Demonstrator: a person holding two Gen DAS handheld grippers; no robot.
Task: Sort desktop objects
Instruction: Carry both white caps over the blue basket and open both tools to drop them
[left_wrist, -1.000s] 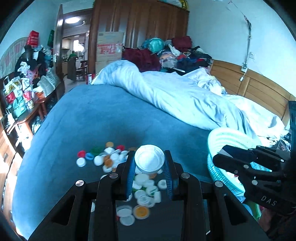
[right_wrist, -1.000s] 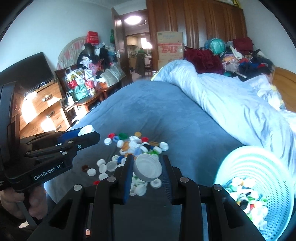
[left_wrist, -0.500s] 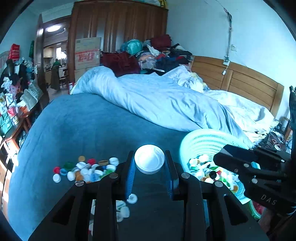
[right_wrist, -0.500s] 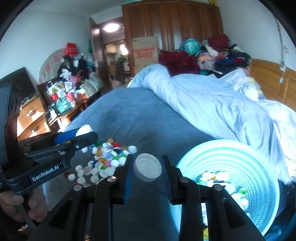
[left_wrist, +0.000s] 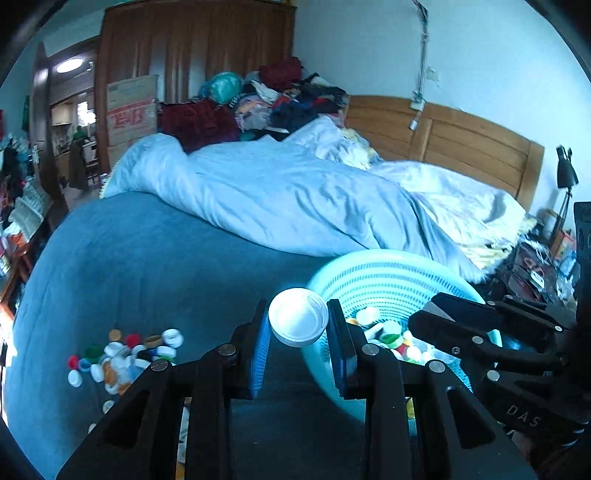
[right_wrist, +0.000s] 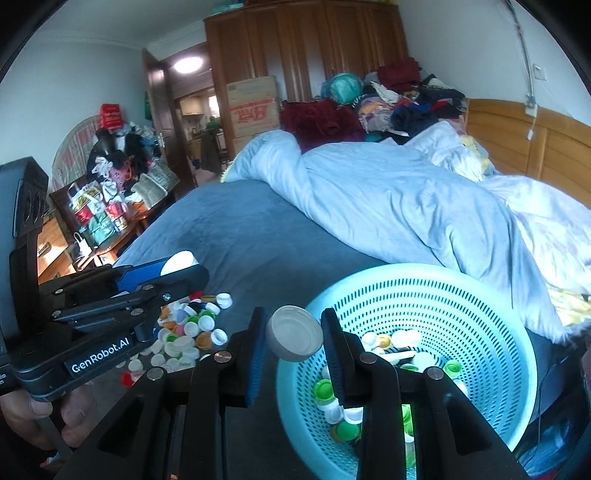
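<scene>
Two grippers each clamp a white cap (left_wrist: 298, 317).

Right gripper (right_wrist: 293, 334) has a grey cap (right_wrist: 294, 333) pinched between its fingers (right_wrist: 257, 345) — right over the near rim of the teal basket (right_wrist: 491, 317), already part full of caps. Left gripper (right_wrist: 177, 271) sits off to the side above the loose cap pile (right_wrist: 188, 328) on the bed (right_wrist: 255, 236).

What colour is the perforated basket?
Light turquoise basket, clearest in the right wrist view.
</scene>
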